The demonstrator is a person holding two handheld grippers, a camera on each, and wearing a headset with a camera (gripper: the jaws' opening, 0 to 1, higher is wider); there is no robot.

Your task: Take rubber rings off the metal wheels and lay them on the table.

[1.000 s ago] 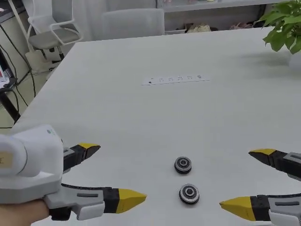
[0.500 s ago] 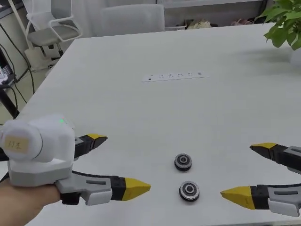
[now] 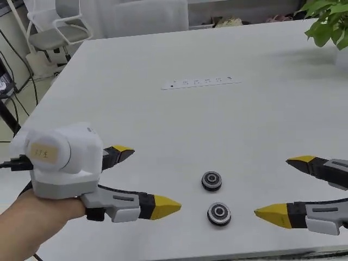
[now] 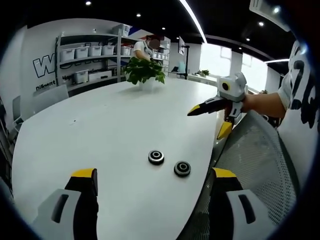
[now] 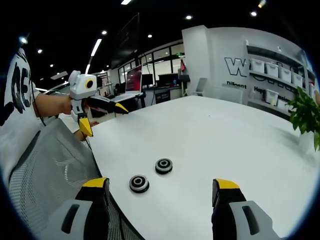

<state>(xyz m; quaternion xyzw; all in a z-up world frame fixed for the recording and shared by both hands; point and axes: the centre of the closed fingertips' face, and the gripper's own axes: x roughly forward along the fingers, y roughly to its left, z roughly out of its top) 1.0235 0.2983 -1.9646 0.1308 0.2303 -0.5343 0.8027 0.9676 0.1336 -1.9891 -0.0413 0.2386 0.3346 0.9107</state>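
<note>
Near the counter's (image 3: 163, 54) front edge: two rubber-ringed wheels (image 3: 211, 181) (image 3: 219, 213) are lying close together.
Left gripper (image 3: 154, 178): jaws are gaping wide, holding nothing.
Right gripper (image 3: 274, 186): jaws are gaping likewise, empty.

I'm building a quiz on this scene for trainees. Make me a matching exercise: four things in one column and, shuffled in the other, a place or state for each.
Things
1. left gripper
2. plant
3. near wheel
4. white strip

Place or state
a. green, far right
b. flat, centre, farther back
c. open, at left
d. black-rimmed, nearest the front edge

Pairs: 1-c, 2-a, 3-d, 4-b
</note>
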